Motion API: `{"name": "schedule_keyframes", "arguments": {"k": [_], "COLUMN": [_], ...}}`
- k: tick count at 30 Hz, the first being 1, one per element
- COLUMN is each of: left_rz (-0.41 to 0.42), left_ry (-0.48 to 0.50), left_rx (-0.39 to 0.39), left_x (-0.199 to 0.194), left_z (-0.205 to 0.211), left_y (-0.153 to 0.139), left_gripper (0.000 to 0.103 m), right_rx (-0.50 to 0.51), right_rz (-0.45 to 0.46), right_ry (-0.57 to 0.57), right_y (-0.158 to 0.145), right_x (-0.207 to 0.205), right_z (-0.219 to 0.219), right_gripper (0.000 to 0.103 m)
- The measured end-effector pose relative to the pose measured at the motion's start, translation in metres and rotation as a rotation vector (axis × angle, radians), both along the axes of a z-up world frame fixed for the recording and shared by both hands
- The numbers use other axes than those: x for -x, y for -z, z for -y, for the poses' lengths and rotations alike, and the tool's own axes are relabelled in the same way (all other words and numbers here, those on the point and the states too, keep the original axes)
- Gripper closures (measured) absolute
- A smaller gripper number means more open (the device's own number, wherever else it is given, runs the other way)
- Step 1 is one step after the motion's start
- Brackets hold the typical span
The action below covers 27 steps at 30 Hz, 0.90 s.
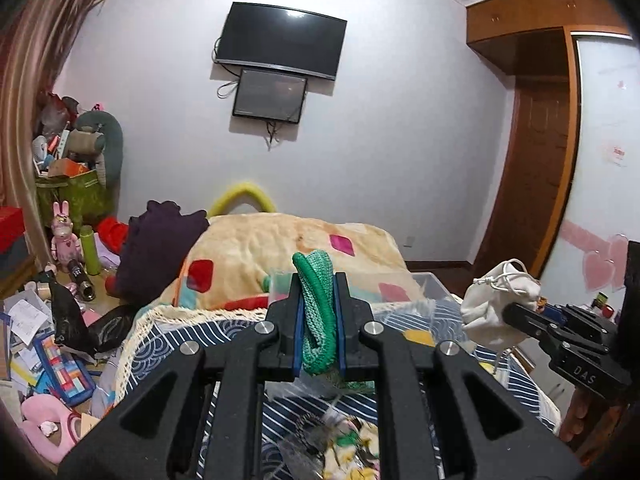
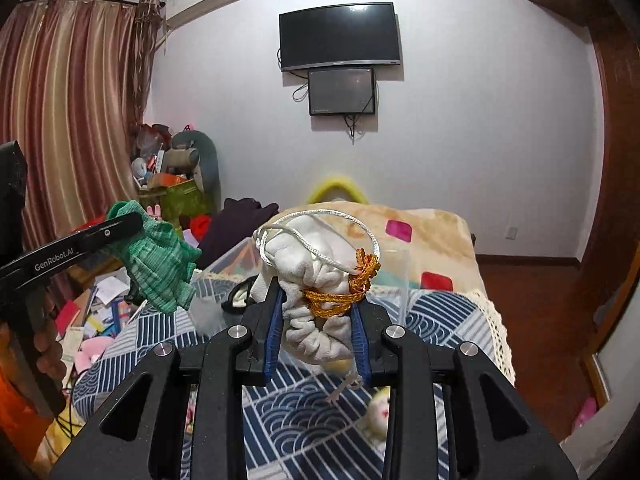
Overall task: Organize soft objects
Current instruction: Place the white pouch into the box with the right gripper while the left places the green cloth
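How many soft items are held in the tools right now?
2. A green knitted piece is clamped in the left tool, and a white drawstring pouch with orange cord is clamped in the right tool. Both are held above the bed.

The left tool (image 1: 319, 312) is hiding the green knit's (image 1: 317, 312) middle; the clear bin (image 2: 236, 258) is showing only partly behind the pouch (image 2: 316, 280).

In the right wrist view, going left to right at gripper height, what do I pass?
Left gripper clamped on the green knit cloth → clear plastic bin → white drawstring pouch in the right gripper → orange cord on the pouch → floral blanket.
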<state>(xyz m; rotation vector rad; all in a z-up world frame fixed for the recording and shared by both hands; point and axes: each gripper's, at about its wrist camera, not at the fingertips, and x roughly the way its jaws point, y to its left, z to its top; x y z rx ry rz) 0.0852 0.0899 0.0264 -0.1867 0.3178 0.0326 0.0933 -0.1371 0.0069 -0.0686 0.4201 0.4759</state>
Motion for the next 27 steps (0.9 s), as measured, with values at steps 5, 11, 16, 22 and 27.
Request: {"name": "schedule_keyframes", "arguments": {"k": [5, 11, 16, 22, 27], "left_rz": [-0.017, -0.045, -0.068, -0.139, -0.194], "left_ry": [-0.007, -0.012, -0.013, -0.025, -0.014], "left_rx": [-0.006, -0.017, 0.004, 0.0, -0.012], "left_x": [-0.018, -0.035, -0.048, -0.069, -0.081], "left_z": [0.0, 0.004, 0.005, 0.006, 0.011], "left_y": [0.009, 0.023, 0.033, 0.051, 0.064], "left_gripper": [0.091, 0.091, 0.091, 0.091, 0.091], "right_rx": [0.014, 0.021, 0.038, 0.066, 0.093], "right_rz": [0.001, -0.031, -0.072, -0.146, -0.162], "right_ry": [-0.006, -0.016, -0.01, -0.018, -0.02], "right_y": [0.001, 0.01, 0.02, 0.038, 0.044], "right_x": [-0.008, -0.023, -0.04, -0.056, -0.06], "right_z": [-0.014, -0.024, -0.031, -0.041, -0.045], "right_gripper": [0.076, 0.076, 0.076, 0.076, 0.076]}}
